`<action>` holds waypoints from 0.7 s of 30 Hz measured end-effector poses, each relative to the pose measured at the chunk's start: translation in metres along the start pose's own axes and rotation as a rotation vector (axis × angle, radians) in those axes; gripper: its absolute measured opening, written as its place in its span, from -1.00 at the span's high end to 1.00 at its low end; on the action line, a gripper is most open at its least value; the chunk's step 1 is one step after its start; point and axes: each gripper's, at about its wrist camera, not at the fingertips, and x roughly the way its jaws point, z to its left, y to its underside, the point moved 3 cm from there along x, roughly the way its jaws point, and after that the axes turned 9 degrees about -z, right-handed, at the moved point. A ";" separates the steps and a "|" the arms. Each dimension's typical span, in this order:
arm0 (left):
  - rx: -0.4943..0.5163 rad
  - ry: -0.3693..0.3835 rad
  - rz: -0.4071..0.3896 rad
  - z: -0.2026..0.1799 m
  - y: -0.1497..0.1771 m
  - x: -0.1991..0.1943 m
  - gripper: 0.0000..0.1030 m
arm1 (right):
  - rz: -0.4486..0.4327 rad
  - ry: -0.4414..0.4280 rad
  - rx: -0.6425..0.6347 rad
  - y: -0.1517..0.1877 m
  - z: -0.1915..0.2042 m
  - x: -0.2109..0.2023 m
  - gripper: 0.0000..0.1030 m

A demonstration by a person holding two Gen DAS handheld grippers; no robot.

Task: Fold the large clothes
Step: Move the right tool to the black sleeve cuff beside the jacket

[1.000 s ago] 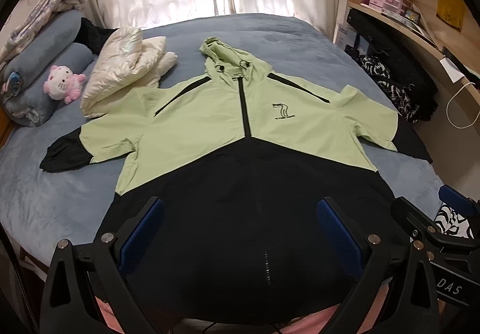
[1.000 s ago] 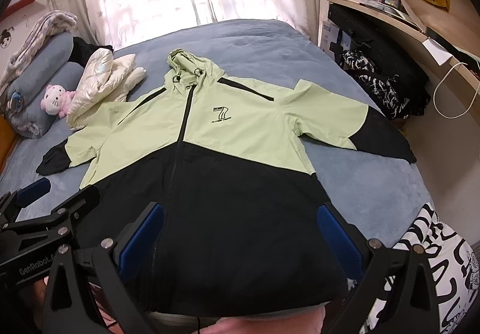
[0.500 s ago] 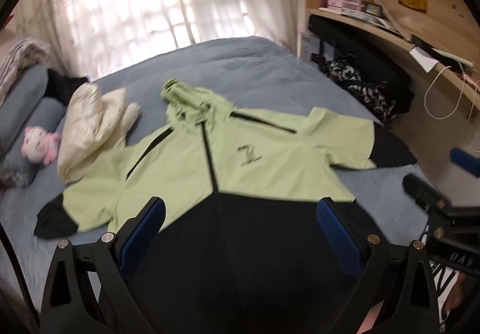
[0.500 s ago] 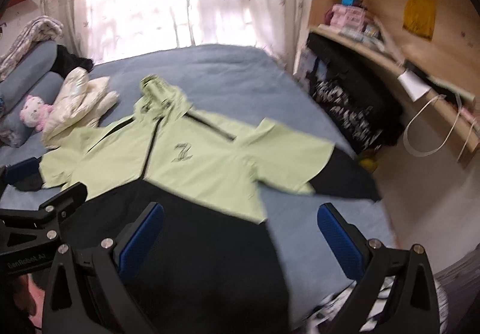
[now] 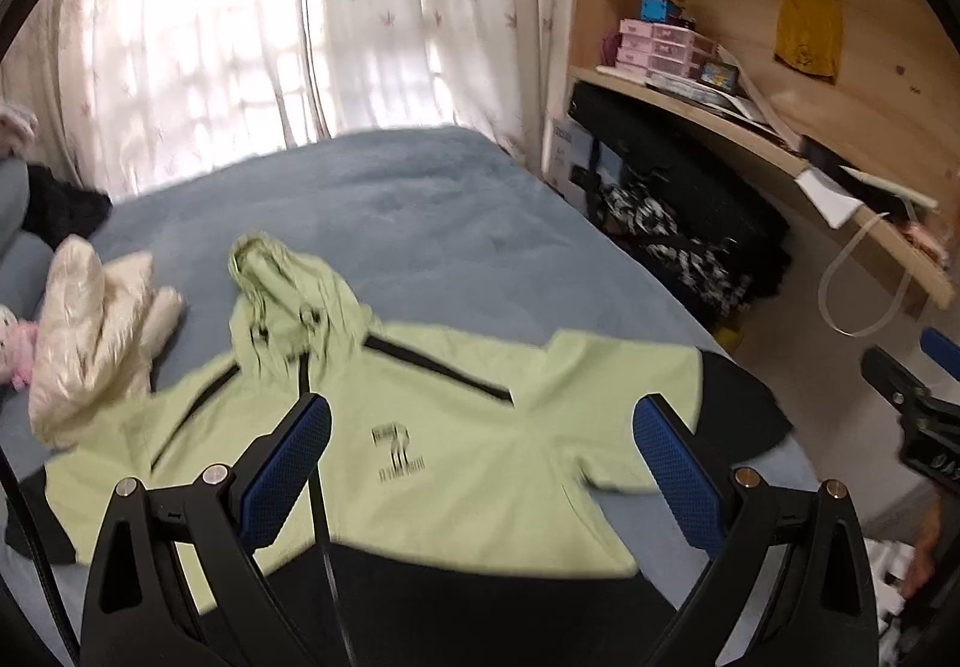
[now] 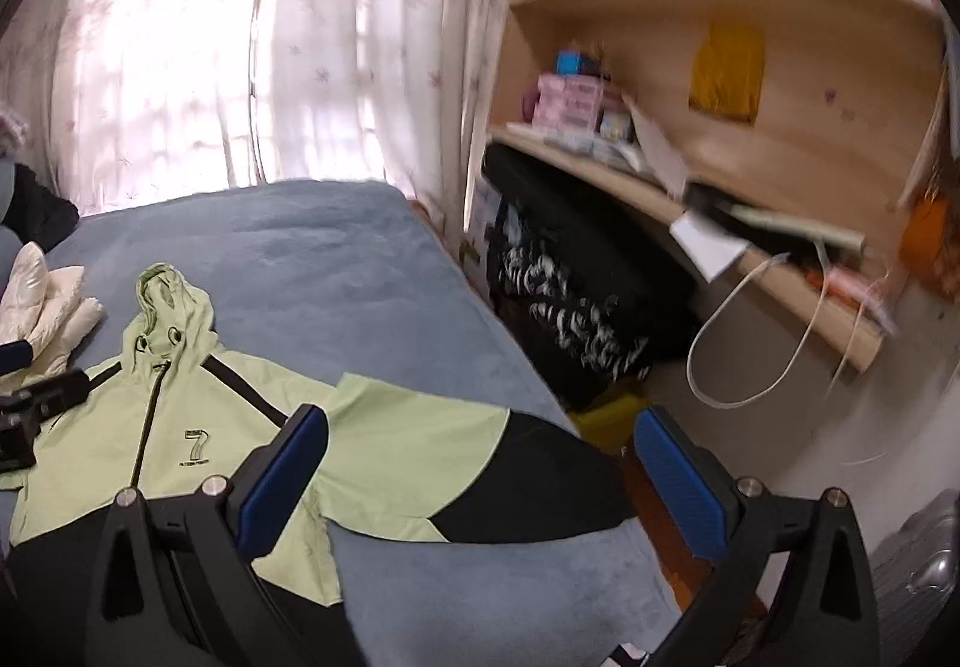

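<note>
A light green and black hooded jacket (image 5: 468, 463) lies spread face up on the blue bed (image 5: 420, 211), zipper shut, hood toward the window. Its right sleeve (image 6: 480, 475), green with a black cuff, reaches toward the bed's right edge. My left gripper (image 5: 480, 463) hovers open above the jacket's chest, holding nothing. My right gripper (image 6: 480, 475) hovers open above the right sleeve, also empty. Each gripper shows at the edge of the other's view: the right gripper (image 5: 912, 403) and the left gripper (image 6: 36, 403).
A cream puffy jacket (image 5: 90, 331) lies folded left of the hood, next to a pink plush toy (image 5: 15, 349). Wooden shelves and a desk (image 6: 720, 223) with a black bag (image 6: 576, 295) stand right of the bed. Curtains (image 5: 270, 25) cover the window behind.
Both grippers have swung right and forward over the jacket, from its black hem toward the chest and right sleeve. Both stay open and empty. The jacket has not moved.
</note>
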 end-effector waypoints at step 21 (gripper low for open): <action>0.009 0.048 0.262 -0.088 0.114 0.181 -0.72 | 0.569 -0.048 0.864 0.203 -0.146 0.210 -0.48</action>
